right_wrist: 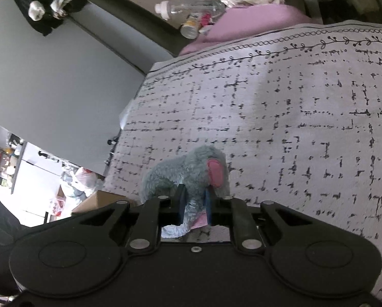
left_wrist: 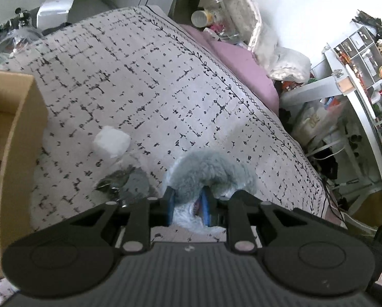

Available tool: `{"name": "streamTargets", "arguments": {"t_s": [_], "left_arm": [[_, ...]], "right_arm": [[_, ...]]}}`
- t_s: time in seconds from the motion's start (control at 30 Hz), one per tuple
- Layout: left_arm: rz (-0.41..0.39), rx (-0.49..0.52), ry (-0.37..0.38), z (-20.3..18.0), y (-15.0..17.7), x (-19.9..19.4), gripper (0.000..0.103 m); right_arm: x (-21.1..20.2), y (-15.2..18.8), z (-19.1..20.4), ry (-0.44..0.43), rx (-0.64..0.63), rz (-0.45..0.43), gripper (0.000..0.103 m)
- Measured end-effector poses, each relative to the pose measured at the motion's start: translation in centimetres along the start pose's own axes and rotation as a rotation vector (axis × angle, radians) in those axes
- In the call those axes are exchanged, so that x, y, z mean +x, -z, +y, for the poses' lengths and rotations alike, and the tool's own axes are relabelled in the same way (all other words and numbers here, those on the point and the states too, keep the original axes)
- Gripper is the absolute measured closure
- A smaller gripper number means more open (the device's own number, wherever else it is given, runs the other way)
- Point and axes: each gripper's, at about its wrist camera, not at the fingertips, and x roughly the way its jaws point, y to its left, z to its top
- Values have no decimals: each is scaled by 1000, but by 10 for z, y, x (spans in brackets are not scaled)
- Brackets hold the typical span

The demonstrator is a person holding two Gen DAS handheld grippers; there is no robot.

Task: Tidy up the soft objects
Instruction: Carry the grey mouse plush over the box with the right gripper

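My left gripper (left_wrist: 188,202) is shut on a grey fluffy plush toy (left_wrist: 203,171) and holds it just above the patterned bedspread (left_wrist: 152,76). My right gripper (right_wrist: 194,204) is shut on a grey plush elephant (right_wrist: 188,171) with a pink ear (right_wrist: 216,174), also over the bedspread (right_wrist: 293,115). A white soft block (left_wrist: 111,142) lies on the bed to the left of my left gripper. A small dark crumpled item (left_wrist: 116,181) lies near the left fingers.
An open cardboard box (left_wrist: 14,133) stands at the bed's left side. A pink pillow (left_wrist: 242,69), bottles (left_wrist: 216,7) and plastic bags (left_wrist: 275,53) crowd the head of the bed. Cluttered shelves (left_wrist: 357,51) stand to the right. A grey wall (right_wrist: 63,76) borders the bed.
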Motion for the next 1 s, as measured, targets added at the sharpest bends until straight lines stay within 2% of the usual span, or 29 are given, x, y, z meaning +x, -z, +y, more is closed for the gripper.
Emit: {"name": "streamTargets", "arguments": {"t_s": [0.5,1.0], "left_arm": [[-64,28,16,16,4,-59,83],[-139,-28,4,71,-2,-109,83]], "right_arm": [[-27,21,48,-41,-52,-30,88],[-13,44,112,-98,-132,-23,88]]}}
